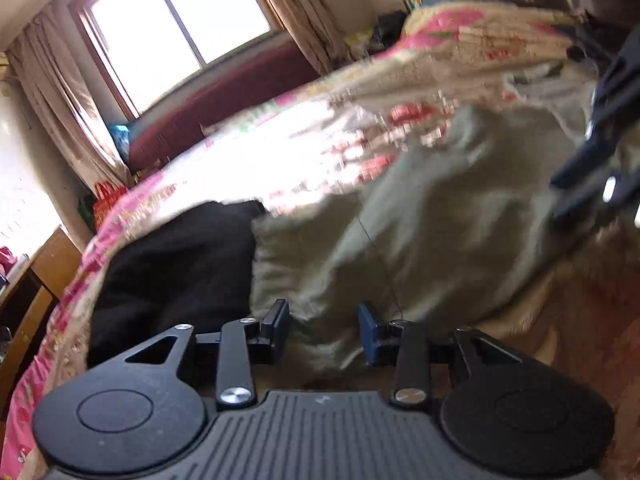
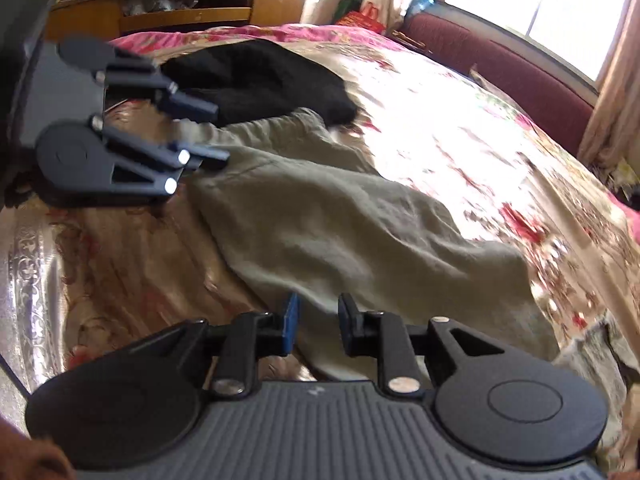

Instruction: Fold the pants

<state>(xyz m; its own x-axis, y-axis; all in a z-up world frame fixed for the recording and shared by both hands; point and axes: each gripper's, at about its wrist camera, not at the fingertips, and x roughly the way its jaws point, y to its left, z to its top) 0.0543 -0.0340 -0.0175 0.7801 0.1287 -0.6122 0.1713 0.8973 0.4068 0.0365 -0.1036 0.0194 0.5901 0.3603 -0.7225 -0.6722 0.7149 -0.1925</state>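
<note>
**Olive pants spread on the floral bed, both grippers loose at their near edge**

Olive-grey cloth, soft and rumpled: the pants (image 2: 332,216) lie across a bed (image 2: 460,128) covered in a shiny pink-and-cream floral spread. They run slantwise over the bed, one end near a black garment (image 2: 260,80) that lies farther up the cover and overlaps that end.

The right gripper (image 2: 318,330) sits low over the near edge of the pants. Its jaws stand narrowly apart, and the cloth shows in the gap just beyond the pads without being pinched.

The left gripper (image 1: 324,332) is at the other stretch of the same near edge, close to the black garment. Its jaws are parted wider, with a fold of the olive cloth lying between and past them; the pads do not press on it. From the right wrist view this gripper (image 2: 218,132) hangs at the upper left, its tips over the pants' far end.

The left view is blurred. A dark red headboard (image 2: 500,64) runs under the bright window (image 1: 176,28).
</note>
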